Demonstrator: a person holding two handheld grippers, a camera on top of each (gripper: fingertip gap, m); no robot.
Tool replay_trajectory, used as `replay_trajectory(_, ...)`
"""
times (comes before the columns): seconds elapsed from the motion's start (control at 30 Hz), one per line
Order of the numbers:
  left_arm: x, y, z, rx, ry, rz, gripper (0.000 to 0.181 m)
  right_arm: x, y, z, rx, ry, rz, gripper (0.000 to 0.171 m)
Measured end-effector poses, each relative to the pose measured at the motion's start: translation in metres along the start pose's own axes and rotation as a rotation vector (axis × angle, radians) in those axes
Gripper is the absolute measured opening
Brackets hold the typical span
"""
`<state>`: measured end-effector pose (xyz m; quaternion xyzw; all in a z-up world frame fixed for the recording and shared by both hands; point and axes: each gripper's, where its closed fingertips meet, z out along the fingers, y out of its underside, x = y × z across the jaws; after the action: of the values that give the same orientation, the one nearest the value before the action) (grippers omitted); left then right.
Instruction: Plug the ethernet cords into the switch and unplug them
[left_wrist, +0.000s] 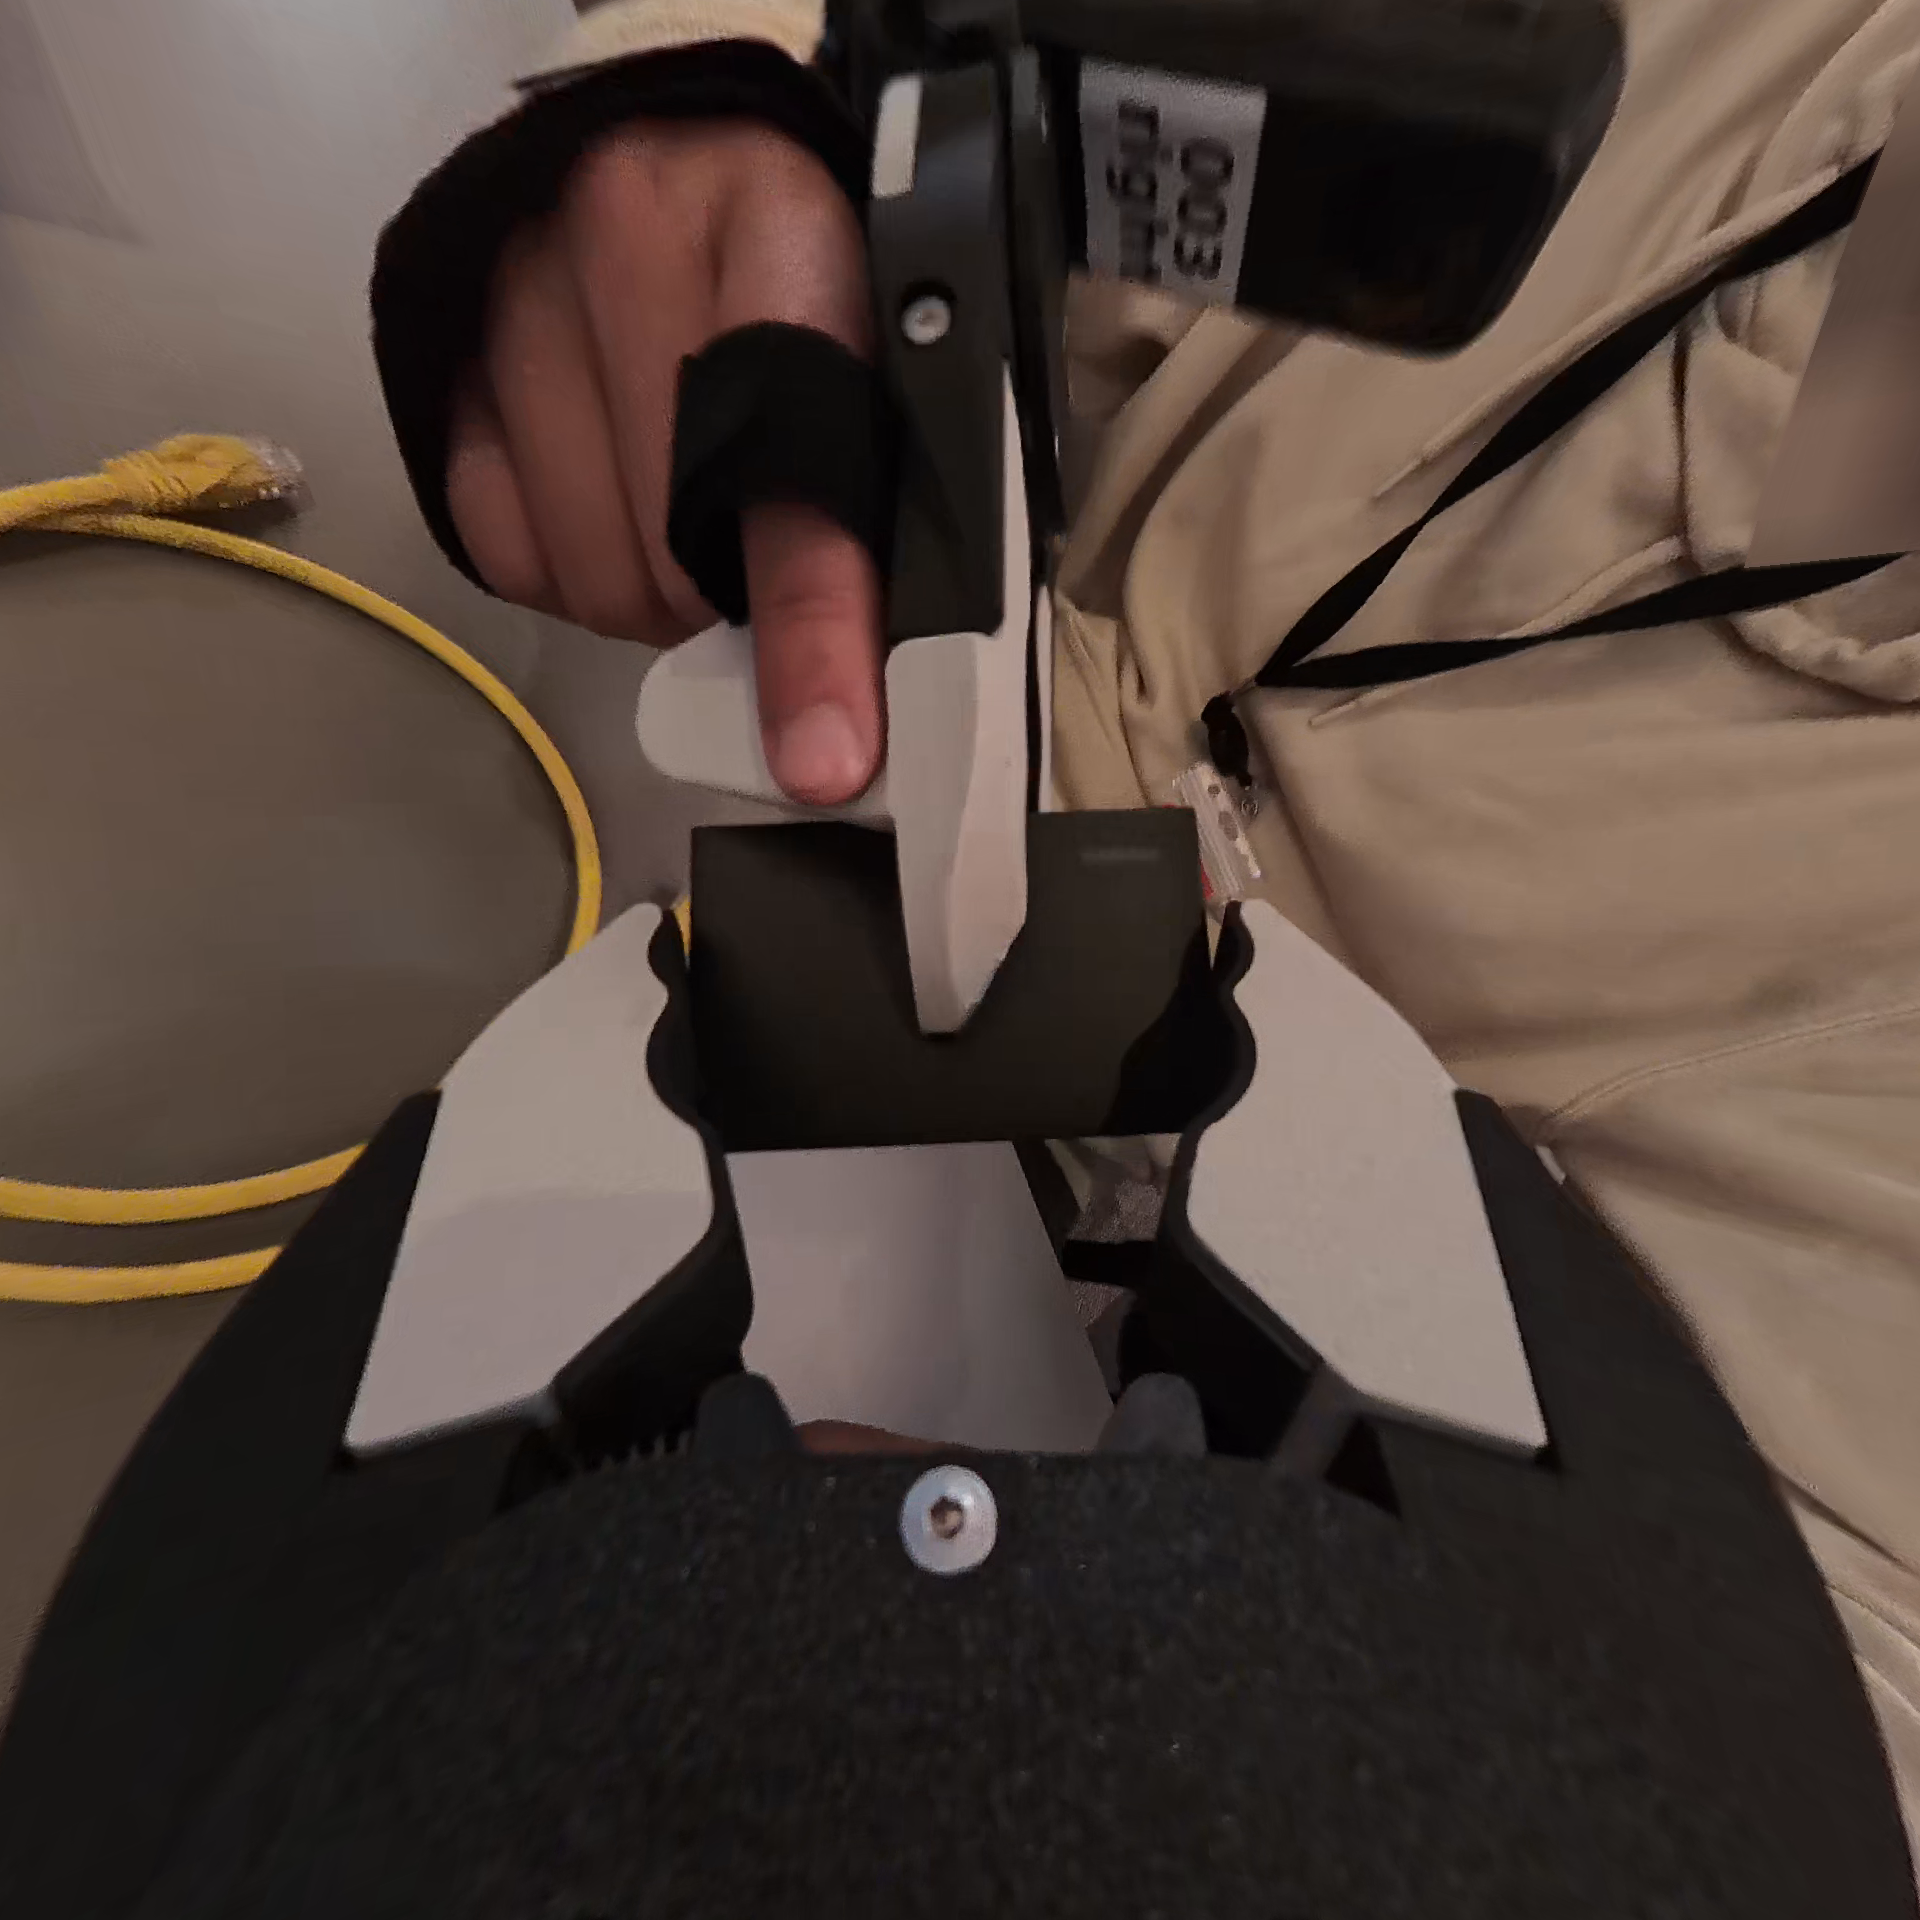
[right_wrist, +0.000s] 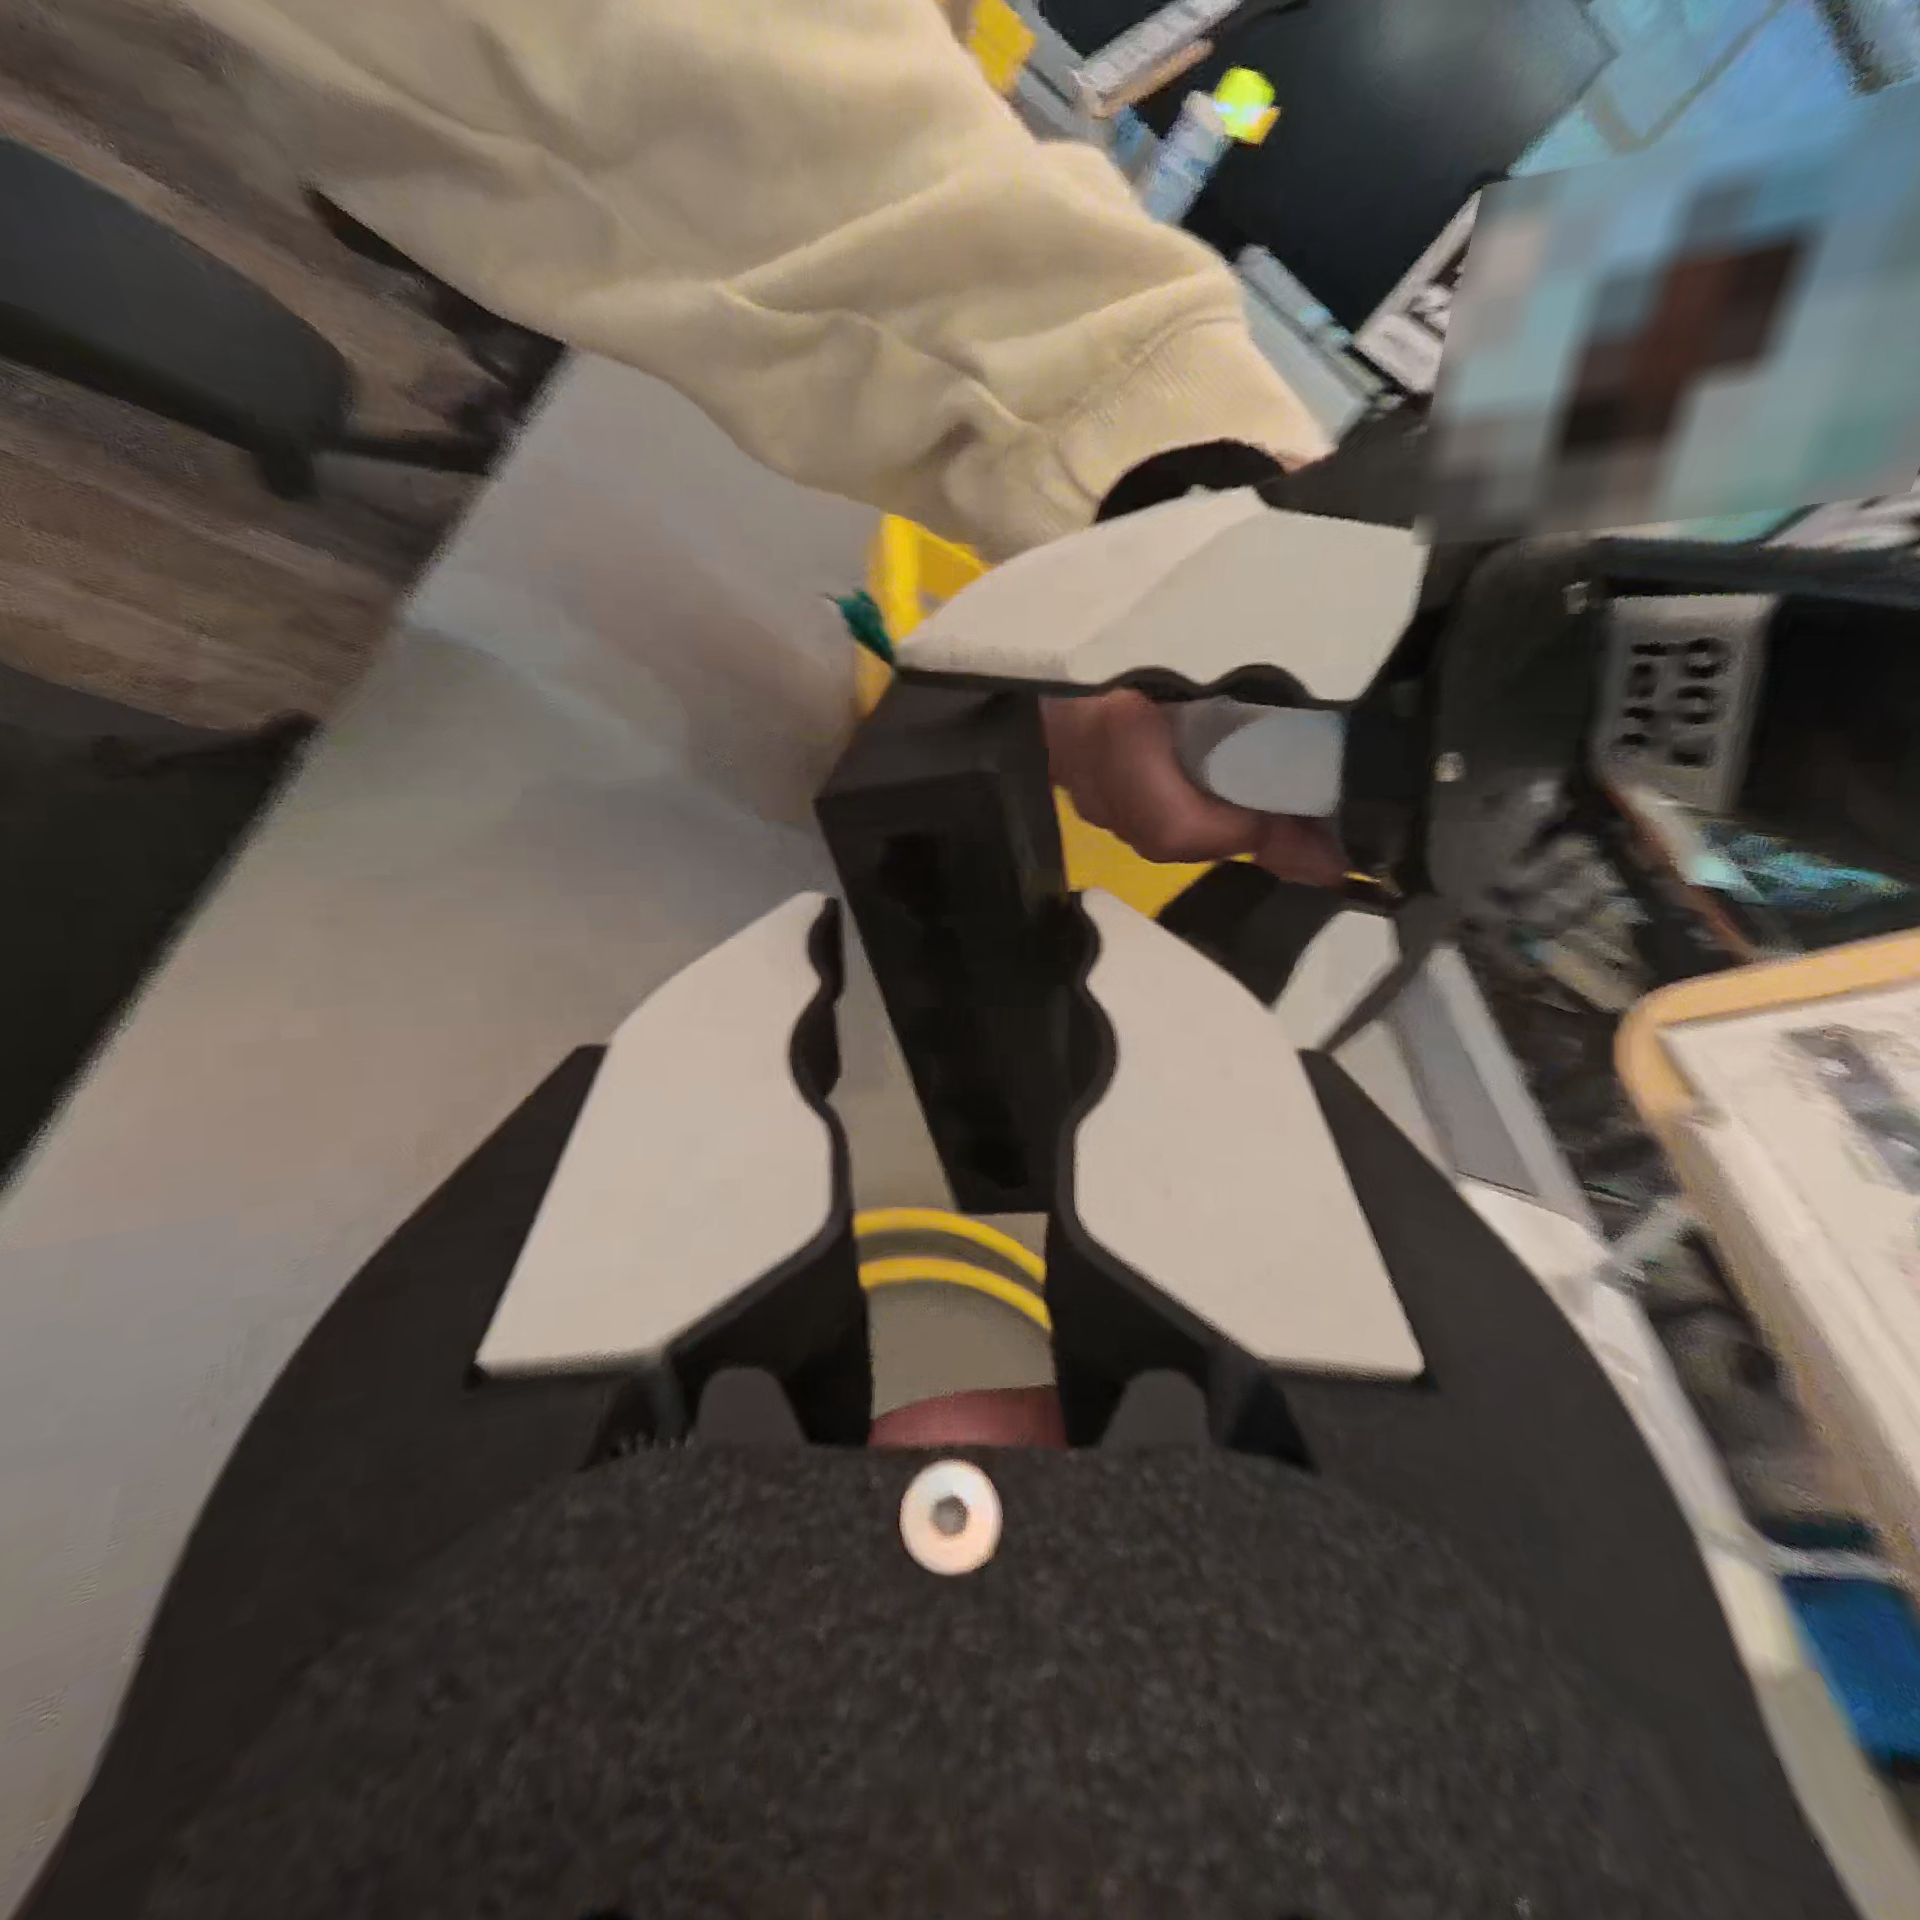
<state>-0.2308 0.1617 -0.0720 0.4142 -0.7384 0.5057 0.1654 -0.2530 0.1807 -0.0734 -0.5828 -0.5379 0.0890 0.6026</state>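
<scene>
Left wrist view: your left gripper (left_wrist: 948, 1023) has its jaws set wide and closed against the two short ends of the black switch (left_wrist: 831, 997), which is held clear of the worktop (left_wrist: 208, 831). Beyond the switch, your right gripper (left_wrist: 961, 997) comes in from above, one pale finger lying across the switch's flat face. Your right hand (left_wrist: 665, 416) sits behind it, forefinger through a black strap. To the left of the switch a yellow ethernet cord (left_wrist: 561, 810) lies looped on the worktop, its plug (left_wrist: 234, 468) free and well apart from the switch.

Right wrist view: your right gripper (right_wrist: 961, 1023) has its jaws drawn narrow and pressed against the switch (right_wrist: 966, 987) across its thin sides; the port face is turned toward the camera, though blur hides the ports. Below the switch, yellow cord loops (right_wrist: 951, 1252) show between the jaws. Beyond the switch lies your cream sleeve (right_wrist: 779, 260).
</scene>
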Motion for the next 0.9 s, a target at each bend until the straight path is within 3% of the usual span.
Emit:
replay_trajectory(0.03,-0.003,-0.001,0.001,0.022,0.012,-0.008,0.095,0.005,0.004,0.000,-0.014,0.065,-0.041,0.031)
replay_trajectory(0.13,-0.014,-0.001,-0.001,0.067,-0.020,-0.035,0.092,0.007,0.017,0.001,-0.075,0.079,-0.069,0.030)
replay_trajectory(0.17,-0.016,-0.006,-0.007,0.106,-0.046,-0.038,0.081,0.009,0.019,0.001,-0.081,0.084,-0.044,0.028)
replay_trajectory(0.2,-0.014,-0.009,-0.014,0.143,-0.075,-0.025,0.058,0.012,0.023,0.001,-0.091,0.081,0.014,0.028)
replay_trajectory(0.23,-0.012,-0.012,-0.022,0.172,-0.128,-0.001,0.057,0.015,0.027,0.001,-0.097,0.065,0.082,0.028)
replay_trajectory(0.4,-0.028,-0.003,-0.056,0.230,-0.727,0.101,0.065,0.030,0.046,0.001,-0.098,0.052,0.354,0.028)
replay_trajectory(0.5,-0.029,0.011,-0.050,0.263,-0.886,0.140,0.063,0.024,0.042,0.002,-0.074,-0.019,0.434,0.028)
replay_trajectory(0.57,-0.029,0.014,-0.042,0.303,-0.883,0.140,0.061,0.012,0.035,0.004,-0.058,-0.086,0.439,0.028)
replay_trajectory(0.67,-0.021,0.011,-0.027,0.362,-0.793,0.176,0.034,0.005,0.037,0.009,-0.093,-0.103,0.431,0.028)
replay_trajectory(0.77,-0.019,0.016,-0.023,0.378,-0.746,0.188,0.032,-0.001,0.036,0.009,-0.090,-0.144,0.437,0.028)
replay_trajectory(0.9,-0.013,0.014,-0.031,0.530,-0.596,0.081,0.030,-0.002,0.031,0.008,-0.058,-0.102,0.309,0.040)
